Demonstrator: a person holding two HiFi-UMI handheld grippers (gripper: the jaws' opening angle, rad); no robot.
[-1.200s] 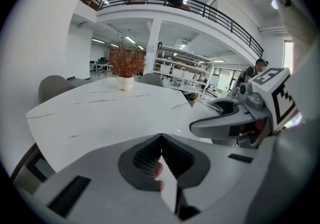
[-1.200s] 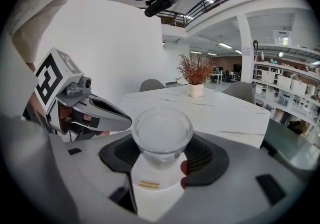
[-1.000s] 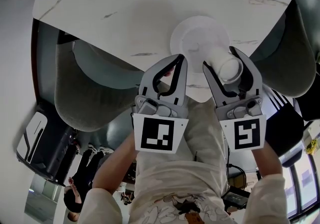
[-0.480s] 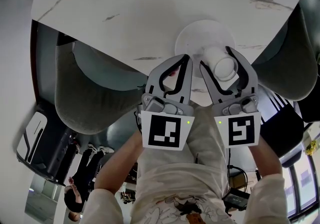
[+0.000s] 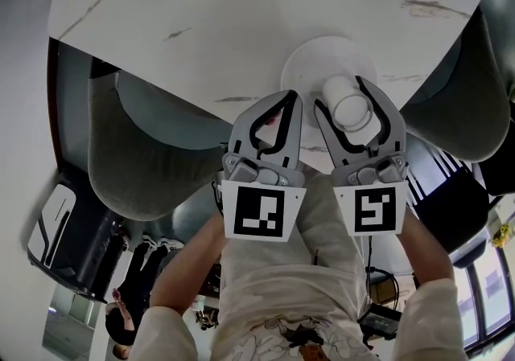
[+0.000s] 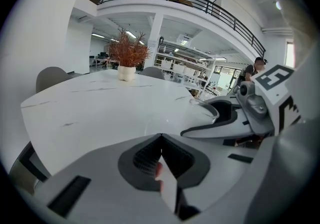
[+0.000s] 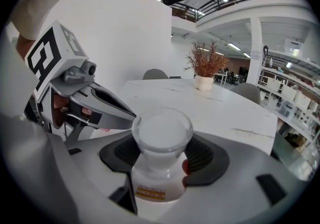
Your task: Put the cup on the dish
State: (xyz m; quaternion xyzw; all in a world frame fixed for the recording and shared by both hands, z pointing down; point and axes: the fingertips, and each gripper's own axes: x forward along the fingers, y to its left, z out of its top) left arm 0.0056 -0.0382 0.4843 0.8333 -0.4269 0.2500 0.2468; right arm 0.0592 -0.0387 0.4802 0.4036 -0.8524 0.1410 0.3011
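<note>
Shifting the cup (image 5: pixel 352 110) leftward since a second ago, gripping it snugly in the right claw (image 5: pixel 344 96) and now overlapping the near rim of the dish (image 5: pixel 314 66) on the counter (image 5: pixel 201 14). Closing in on set-down, probably. Holding the left claw (image 5: pixel 291 97) pinched together and empty, just beside.

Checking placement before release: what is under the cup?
The cup, shut in the right gripper, overlaps the near edge of the dish on the table. The cup hides its own base, so contact cannot be seen.
</note>
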